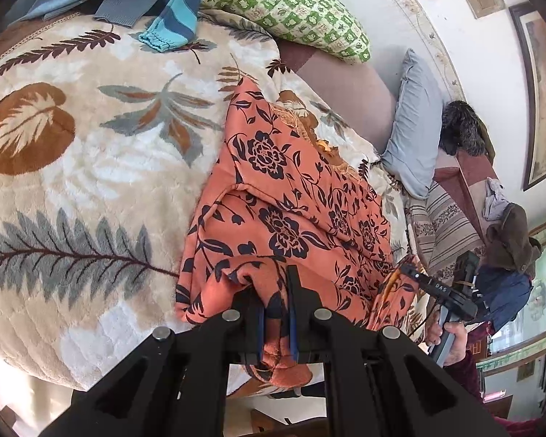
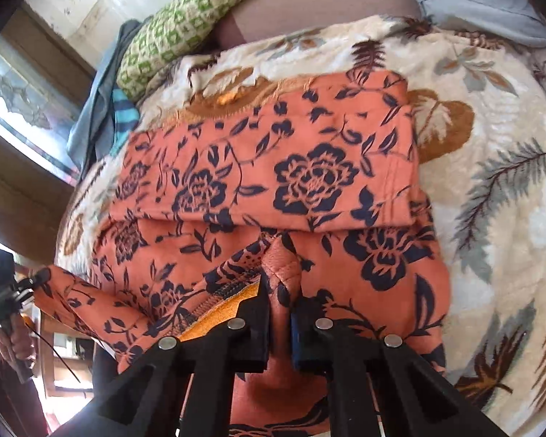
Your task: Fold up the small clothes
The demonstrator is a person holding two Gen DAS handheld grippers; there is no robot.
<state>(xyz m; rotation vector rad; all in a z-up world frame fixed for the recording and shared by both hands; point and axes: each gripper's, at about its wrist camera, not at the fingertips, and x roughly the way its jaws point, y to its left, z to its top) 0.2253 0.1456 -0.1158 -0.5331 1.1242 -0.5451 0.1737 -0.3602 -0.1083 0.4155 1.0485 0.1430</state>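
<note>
An orange garment with a dark floral print [image 1: 291, 196] lies partly folded on the leaf-patterned blanket [image 1: 91, 167]. My left gripper [image 1: 269, 291] is shut on a bunched near edge of it, at the bed's front edge. In the right wrist view the same garment [image 2: 273, 167] has its top part folded over, and my right gripper [image 2: 282, 293] is shut on a raised fold of the cloth, beside an orange inner hem [image 2: 222, 313]. The other gripper's body shows at the side of each view: the right one [image 1: 451, 291], the left one [image 2: 3, 284], each held by a hand.
A green checked pillow [image 1: 284, 7] and a blue-grey pillow [image 1: 415, 123] lie at the bed's far side. Blue clothes and a striped sleeve [image 1: 174, 11] are heaped at the far left. The blanket's near edge [image 1: 54, 357] drops off to the floor. Furniture with clothes [image 1: 509, 240] stands right.
</note>
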